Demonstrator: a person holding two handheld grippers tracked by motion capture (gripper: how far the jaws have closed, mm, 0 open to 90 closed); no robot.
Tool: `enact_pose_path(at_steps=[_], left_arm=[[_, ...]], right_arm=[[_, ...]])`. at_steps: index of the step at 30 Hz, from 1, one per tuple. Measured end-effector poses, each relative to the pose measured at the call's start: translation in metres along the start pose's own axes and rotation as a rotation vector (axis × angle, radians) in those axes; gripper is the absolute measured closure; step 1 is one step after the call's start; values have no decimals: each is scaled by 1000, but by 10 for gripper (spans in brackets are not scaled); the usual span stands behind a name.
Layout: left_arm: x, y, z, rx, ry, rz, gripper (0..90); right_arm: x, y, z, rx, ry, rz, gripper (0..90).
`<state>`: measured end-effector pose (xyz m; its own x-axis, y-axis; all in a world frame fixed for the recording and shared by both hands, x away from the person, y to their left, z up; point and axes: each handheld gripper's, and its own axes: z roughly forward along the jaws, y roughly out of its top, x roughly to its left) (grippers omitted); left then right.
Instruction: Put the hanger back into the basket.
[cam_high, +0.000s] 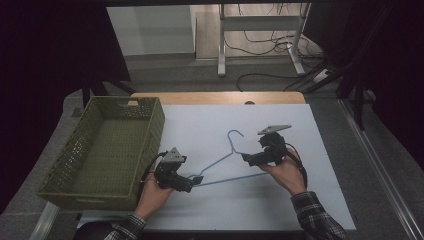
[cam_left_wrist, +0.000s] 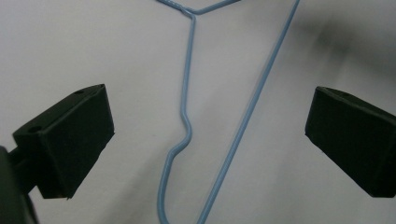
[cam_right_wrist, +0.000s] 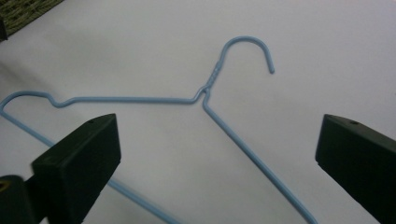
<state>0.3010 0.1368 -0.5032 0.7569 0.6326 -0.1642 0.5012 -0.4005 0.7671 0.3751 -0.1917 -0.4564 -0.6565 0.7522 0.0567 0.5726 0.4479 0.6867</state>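
Note:
A light blue wire hanger (cam_high: 216, 161) lies flat on the white board (cam_high: 250, 210), hook pointing away from me. My left gripper (cam_high: 196, 179) is at the hanger's left corner and stands open; in its own view the bent end of the hanger (cam_left_wrist: 185, 84) lies on the board between the spread jaws. My right gripper (cam_high: 246, 159) hovers by the hanger's right arm, below the hook, and is open too. In the right gripper view the hanger's neck (cam_right_wrist: 204, 91) and one arm run between the jaws, untouched.
A green woven basket (cam_high: 150, 145) stands at the board's left edge, close to my left hand; its corner (cam_right_wrist: 28, 9) shows at the top left of the right gripper view. Beyond the wooden table edge (cam_high: 215, 97) are the floor, cables and a desk frame (cam_high: 222, 45).

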Motion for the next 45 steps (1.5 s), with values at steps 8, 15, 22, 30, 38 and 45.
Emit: enact_pose_path(at_steps=[8, 15, 22, 30, 38, 45], left_arm=[[-2, -2, 5, 26, 21, 34, 10], [-3, -2, 7, 28, 19, 37, 10], [-1, -2, 5, 20, 18, 30, 10], [1, -2, 4, 21, 24, 28, 11], [1, -2, 5, 25, 29, 37, 11], [1, -2, 4, 31, 33, 44, 11]], right_arm=[[0, 17, 24, 13, -12, -2, 105], [-1, 25, 40, 28, -30, -12, 240], [-4, 33, 55, 22, -33, 2, 346], [-4, 38, 80, 57, -42, 13, 541], [-3, 44, 105, 57, -53, 15, 720], [-5, 43, 120, 70, -69, 24, 761]])
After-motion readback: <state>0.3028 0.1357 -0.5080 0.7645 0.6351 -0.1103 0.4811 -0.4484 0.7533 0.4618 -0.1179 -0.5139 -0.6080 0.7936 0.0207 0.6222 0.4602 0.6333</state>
